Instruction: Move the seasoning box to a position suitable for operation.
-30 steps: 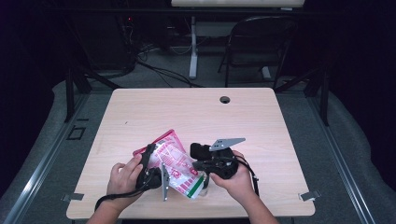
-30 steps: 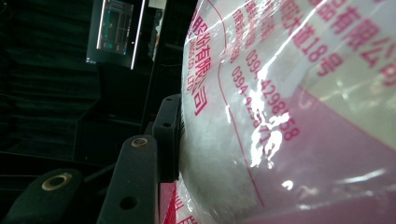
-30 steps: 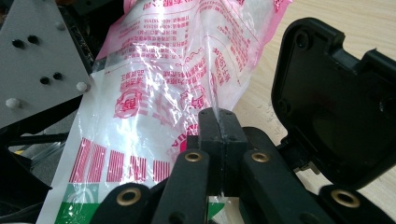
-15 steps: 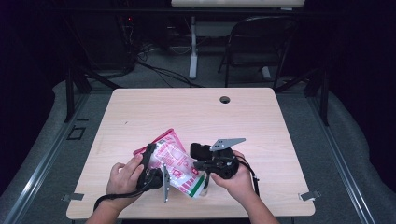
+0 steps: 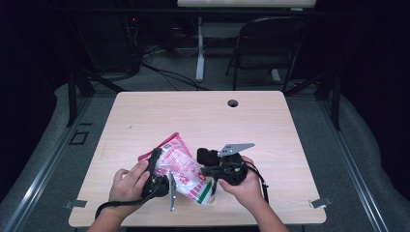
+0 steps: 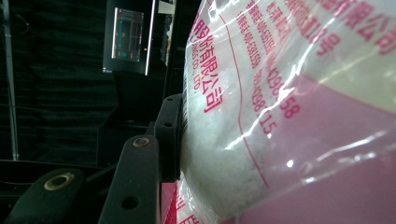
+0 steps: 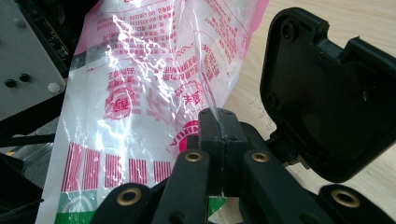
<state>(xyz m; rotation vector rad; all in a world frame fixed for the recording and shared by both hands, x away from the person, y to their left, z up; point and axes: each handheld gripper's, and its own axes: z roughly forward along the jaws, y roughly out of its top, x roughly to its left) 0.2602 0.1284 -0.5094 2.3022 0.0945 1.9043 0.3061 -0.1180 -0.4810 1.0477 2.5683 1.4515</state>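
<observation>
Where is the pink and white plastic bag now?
In the high view the pink and white plastic bag sits near the table's front edge, between both claws.

bag reads "co., ltd."

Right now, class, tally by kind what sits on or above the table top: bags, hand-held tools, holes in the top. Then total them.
Bags: 1, the pink and white plastic bag.
Tools: 2, the left tool and the right tool.
Holes: 1, the round hole in the table.
Total: 4.
</observation>
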